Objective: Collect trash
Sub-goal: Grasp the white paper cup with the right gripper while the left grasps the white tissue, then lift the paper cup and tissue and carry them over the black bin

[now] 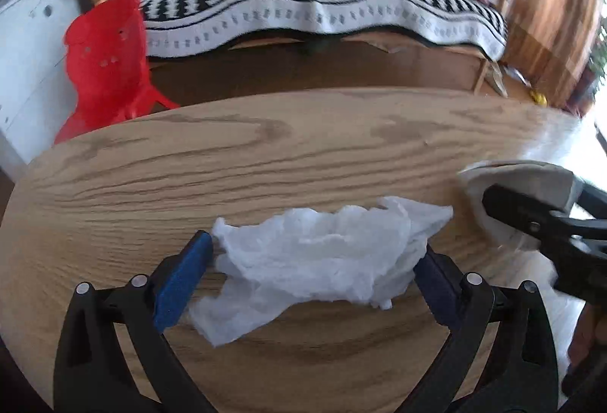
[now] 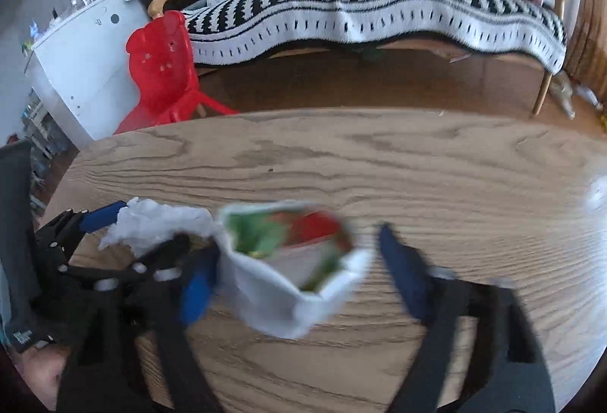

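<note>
Trash here is two pieces on the wooden table (image 1: 151, 162): a crumpled white tissue (image 1: 318, 253) and, just beside it, a white paper carton (image 2: 292, 268) with a red and green print showing at its open mouth. The left gripper (image 1: 315, 272) points steeply down with its blue pads on either side of the tissue; the near pad stands just off the paper's edge and the far pad is partly hidden behind it, so it reads as open around the tissue, not yet pinching. The right gripper (image 2: 299, 280) straddles the carton the same way; the view is blurred, a clear gap shows between the carton and the pad on the picture's right, and the other pad is close against its wall, so I judge this claw open too. Each claw is placed to take one piece, probably so both can be lifted together. The two grippers sit close, almost touching, so the fingers could knock each other. No bin is in view.
</note>
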Motion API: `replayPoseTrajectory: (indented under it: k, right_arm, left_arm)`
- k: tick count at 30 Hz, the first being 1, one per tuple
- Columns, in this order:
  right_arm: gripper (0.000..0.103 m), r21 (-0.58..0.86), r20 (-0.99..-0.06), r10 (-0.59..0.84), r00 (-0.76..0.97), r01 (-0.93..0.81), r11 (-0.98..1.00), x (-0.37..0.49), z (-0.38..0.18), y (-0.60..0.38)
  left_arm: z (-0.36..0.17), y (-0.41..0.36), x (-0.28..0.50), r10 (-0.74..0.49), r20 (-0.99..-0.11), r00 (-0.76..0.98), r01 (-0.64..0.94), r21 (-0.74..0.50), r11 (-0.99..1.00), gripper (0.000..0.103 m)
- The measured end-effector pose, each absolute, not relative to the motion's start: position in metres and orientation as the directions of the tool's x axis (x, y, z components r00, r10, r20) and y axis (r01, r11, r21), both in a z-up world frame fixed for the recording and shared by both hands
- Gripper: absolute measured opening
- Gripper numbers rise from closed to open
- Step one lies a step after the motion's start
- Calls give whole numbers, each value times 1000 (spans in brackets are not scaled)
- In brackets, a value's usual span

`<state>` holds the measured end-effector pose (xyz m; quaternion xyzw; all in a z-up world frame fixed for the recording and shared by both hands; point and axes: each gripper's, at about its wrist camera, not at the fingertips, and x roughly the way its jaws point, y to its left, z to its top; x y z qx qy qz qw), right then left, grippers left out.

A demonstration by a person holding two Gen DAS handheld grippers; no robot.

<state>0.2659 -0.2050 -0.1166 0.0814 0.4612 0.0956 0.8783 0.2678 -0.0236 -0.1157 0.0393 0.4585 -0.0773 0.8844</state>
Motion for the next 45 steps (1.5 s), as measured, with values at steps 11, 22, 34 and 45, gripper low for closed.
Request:
replayPoseTrajectory:
  k: [11,22,34,45]
  right_arm:
    - [59,160,-774,195,602,-113,981,258,-119,-199]
    - [59,71,-789,108,605,-85,994,256,-120,-191]
    - [60,10,-792,36,609,-46,999,252,-120,-190]
    - [60,0,-796,27,604,-45,999,254,-121,-189]
  left_arm:
    - [-113,-28,264,-87,-795,600,181,29,983,43]
    - [-112,-19,259,-147,-788,598,182,-45,982,26]
    - [-113,-29,252,-108,-791,602,196,16,980,26]
    - [-113,-30,251,-108,-791,602,197,16,980,26]
